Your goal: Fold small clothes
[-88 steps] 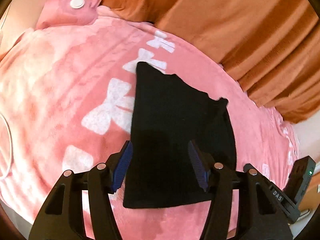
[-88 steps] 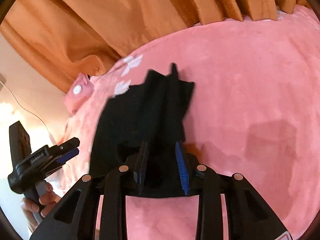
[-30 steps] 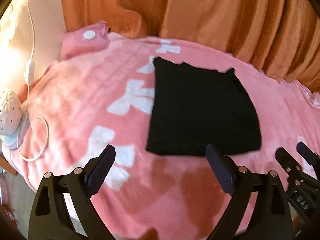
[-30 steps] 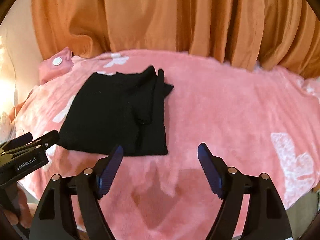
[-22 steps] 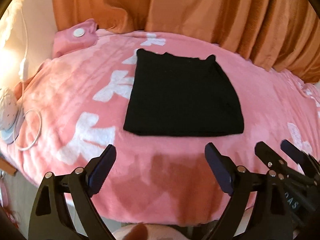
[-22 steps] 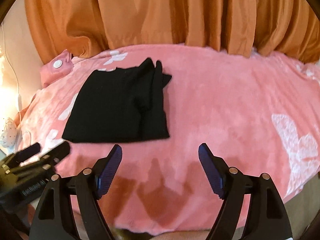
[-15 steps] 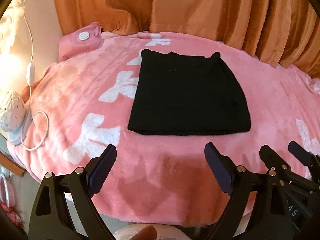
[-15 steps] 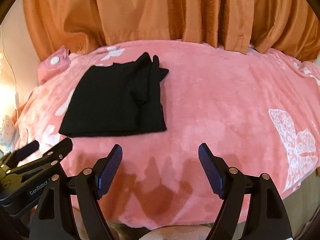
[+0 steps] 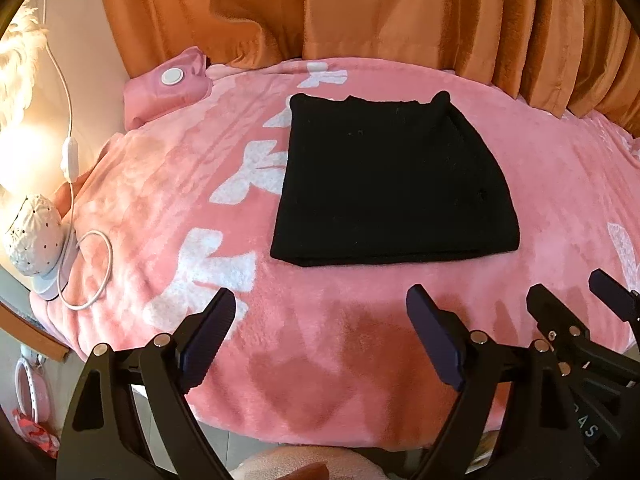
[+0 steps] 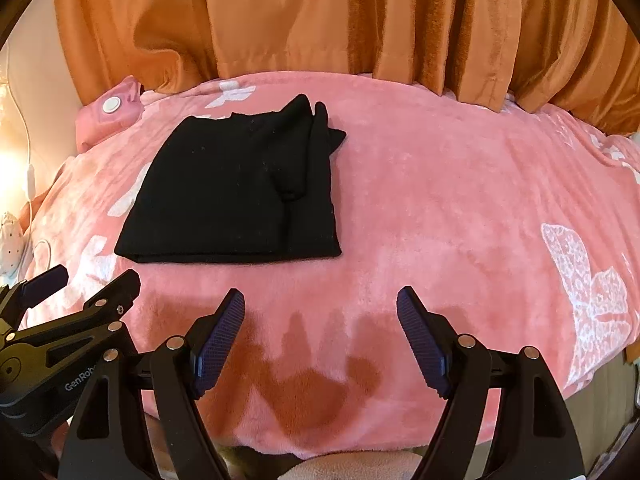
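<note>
A black garment (image 9: 392, 184), folded into a flat rectangle, lies on the pink blanket (image 9: 360, 360); in the right wrist view the black garment (image 10: 232, 196) shows a doubled strip along its right side. My left gripper (image 9: 320, 294) hovers over bare blanket short of the garment's near edge, its jaws wide and closing slightly, nothing between them. My right gripper (image 10: 320, 294) stands open and empty, near and to the right of the garment. Each gripper shows in the other's view: the right gripper (image 9: 570, 284) and the left gripper (image 10: 96, 274).
Orange curtains (image 9: 400, 12) hang behind the bed. A pink pouch with a white cap (image 9: 168, 84) lies at the far left corner. A white lamp (image 9: 34, 224) and its looped cable (image 9: 86, 272) sit at the left edge. The blanket's front edge (image 10: 320, 448) is close below my grippers.
Both grippers let go of the black garment, opened wide and drew back toward the bed's near edge. The garment now lies flat and apart from them.
</note>
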A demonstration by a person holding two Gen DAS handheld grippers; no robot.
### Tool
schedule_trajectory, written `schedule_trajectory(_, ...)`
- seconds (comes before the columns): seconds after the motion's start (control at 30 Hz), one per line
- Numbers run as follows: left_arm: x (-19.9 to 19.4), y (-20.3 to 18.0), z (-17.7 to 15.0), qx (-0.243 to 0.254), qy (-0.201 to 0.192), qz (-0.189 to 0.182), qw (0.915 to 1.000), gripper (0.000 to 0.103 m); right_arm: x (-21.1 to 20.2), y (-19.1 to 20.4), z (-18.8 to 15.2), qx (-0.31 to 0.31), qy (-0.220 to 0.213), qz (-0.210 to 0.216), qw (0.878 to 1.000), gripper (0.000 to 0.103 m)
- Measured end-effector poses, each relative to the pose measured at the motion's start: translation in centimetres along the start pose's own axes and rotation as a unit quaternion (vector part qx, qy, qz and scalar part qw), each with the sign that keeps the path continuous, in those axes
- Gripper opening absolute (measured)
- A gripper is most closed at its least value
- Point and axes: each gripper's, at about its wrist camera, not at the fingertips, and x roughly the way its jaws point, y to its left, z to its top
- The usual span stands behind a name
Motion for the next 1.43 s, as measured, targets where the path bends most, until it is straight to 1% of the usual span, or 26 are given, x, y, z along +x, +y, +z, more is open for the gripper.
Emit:
schedule_trajectory(0.3, 0.5, -0.1, 0.1, 0.003, 0.01, 0.001, 0.9999, 0.083, 0.1, 0.3, -0.1, 0.004, 0.006, -0.002, 1.0, 0.076)
schedule_trajectory(0.57, 0.4, -0.4, 0.0, 0.008, 0.003, 0.014, 0.9999, 0.081, 0.3, 0.3, -0.2, 0.003, 0.008, -0.005, 1.0, 0.076)
schedule_trajectory(0.67, 0.4, -0.3, 0.0, 0.005, 0.006, 0.007, 0.9999, 0.081, 0.4, 0.1, -0.1, 0.003, 0.008, -0.003, 1.0, 0.076)
schedule_trajectory(0.83, 0.4, -0.3, 0.0, 0.006, 0.007, 0.009, 0.9999, 0.081, 0.5, 0.1, -0.1, 0.007, 0.013, -0.002, 1.0, 0.076)
schedule_trajectory(1.2, 0.9, -0.5, 0.1, 0.007, 0.023, 0.006, 0.9997, 0.08, 0.7, 0.3, -0.3, 0.007, 0.019, -0.009, 1.0, 0.074)
schedule_trajectory(1.43, 1.1, -0.5, 0.1, 0.008, 0.026, 0.008, 0.9996, 0.076, 0.7, 0.6, -0.3, 0.003, 0.017, -0.012, 1.0, 0.074)
